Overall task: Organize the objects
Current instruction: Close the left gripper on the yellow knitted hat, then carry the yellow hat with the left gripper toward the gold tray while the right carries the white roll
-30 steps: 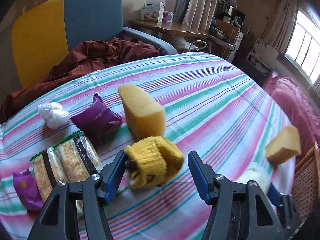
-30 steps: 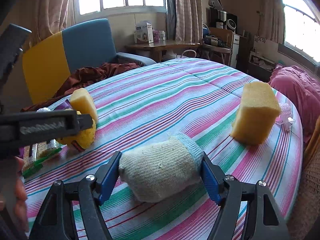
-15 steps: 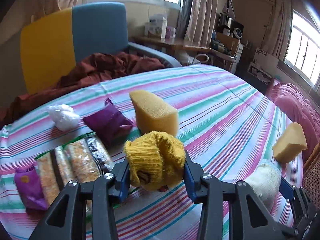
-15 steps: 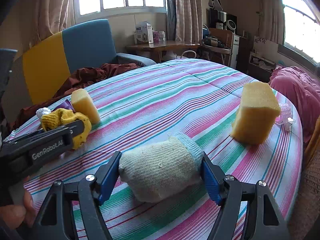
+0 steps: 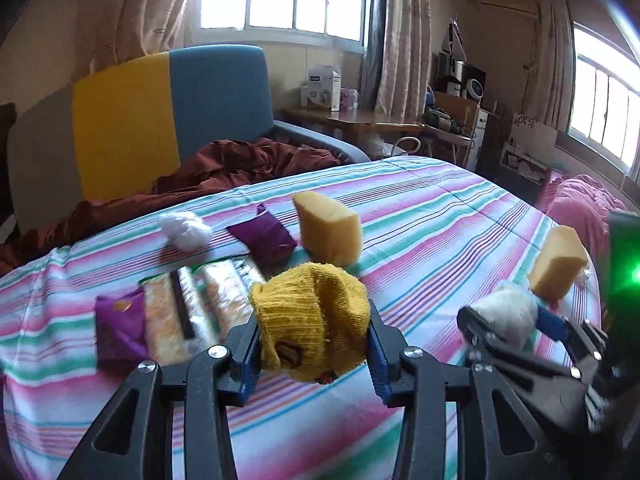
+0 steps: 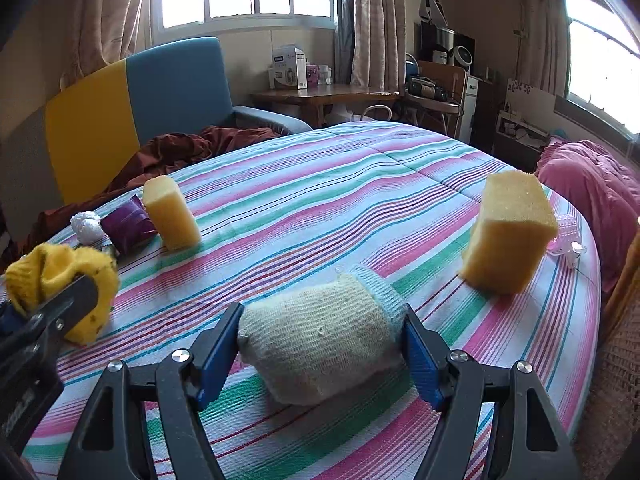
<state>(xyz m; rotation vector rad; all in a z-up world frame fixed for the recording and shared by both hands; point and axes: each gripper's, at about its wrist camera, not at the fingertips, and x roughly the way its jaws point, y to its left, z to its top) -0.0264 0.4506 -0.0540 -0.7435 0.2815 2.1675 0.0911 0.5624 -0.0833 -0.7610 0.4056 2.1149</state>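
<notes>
L gripper [image 5: 312, 344] pinching yellow knit sock ball [image 5: 310, 320], blue pads pressing both sides, jaws just been closing onto it; ball bulging up and fwd past the tips, lifted clear of striped cloth [image 5: 420, 208]. Sitting ahead of L claw: yellow sponge [image 5: 328, 230] standing upright, purple pouch [image 5: 264, 236] just left of it, white fluffy ball [image 5: 185, 230] further left. Lying ahead-left of L claw, close in: clear snack pack [image 5: 192, 312] w/ a 2nd purple packet [image 5: 120, 328] touching its left end. R gripper [image 6: 322, 350] squeezing cream sock roll [image 6: 320, 344], pads touching both ends, roll resting on cloth, pale blue cuff toward right pad. Standing ahead-right of R claw, apart from it: 2nd yellow sponge [image 6: 510, 232], w/ clear plastic item [image 6: 566, 236] just behind it near cloth edge. Showing far left of R claw in right wrist view: yellow ball in L claw. Blue/yellow chair [image 6: 132, 100] w/ dark red blanket [image 6: 180, 152] sitting beyond cloth.
</notes>
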